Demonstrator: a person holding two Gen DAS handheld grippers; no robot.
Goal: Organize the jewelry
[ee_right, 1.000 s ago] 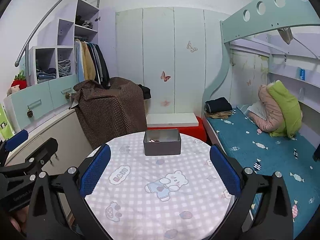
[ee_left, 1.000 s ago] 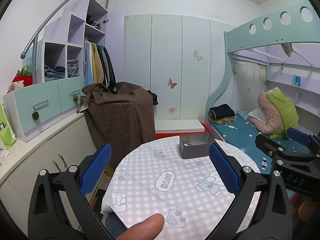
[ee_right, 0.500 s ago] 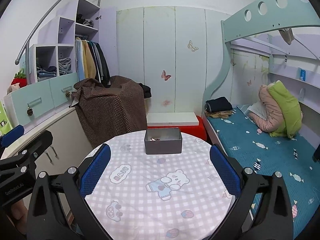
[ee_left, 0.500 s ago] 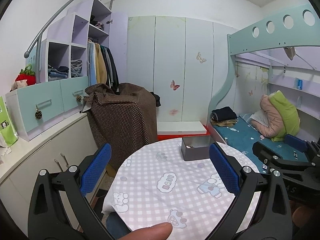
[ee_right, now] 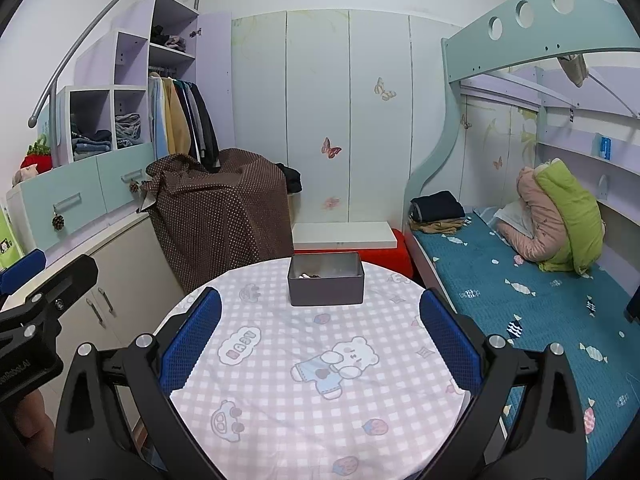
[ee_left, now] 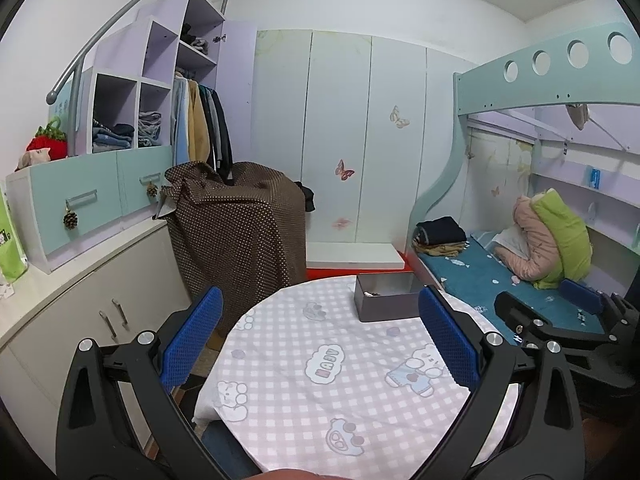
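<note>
In the left wrist view, the left gripper (ee_left: 320,340) is held above the near edge of a round table (ee_left: 280,420), its blue-padded fingers (ee_left: 192,336) spread wide with nothing between them. In the right wrist view the right gripper (ee_right: 320,340) is posed the same way, its fingers (ee_right: 450,340) wide apart and empty, pointed toward the middle of the frame. Each gripper is also caught at the edge of the other's view: the right one at lower right of the left view, the left one at lower left of the right view, where part of a printed word on its body is seen but cannot be read in full.

The grey jewelry box (ee_right: 326,280) is set at the far side of the table, upper centre of the tabletop in the right view and right of centre (ee_left: 386,298) in the left view. Small dark and pale pieces are seen inside it; what they are cannot be told.

The table is covered by a pink-and-white checked tablecloth (ee_right: 320,380) printed with bears and clouds; "BABY" can be read on one cloud (ee_right: 239,346).

Behind, white wardrobe doors (ee_right: 352,120) with butterfly stickers fill the centre, a brown dotted cloth (ee_right: 220,216) is draped over furniture at left, and a bunk bed (ee_right: 520,288) with a teal sheet lies at right.
</note>
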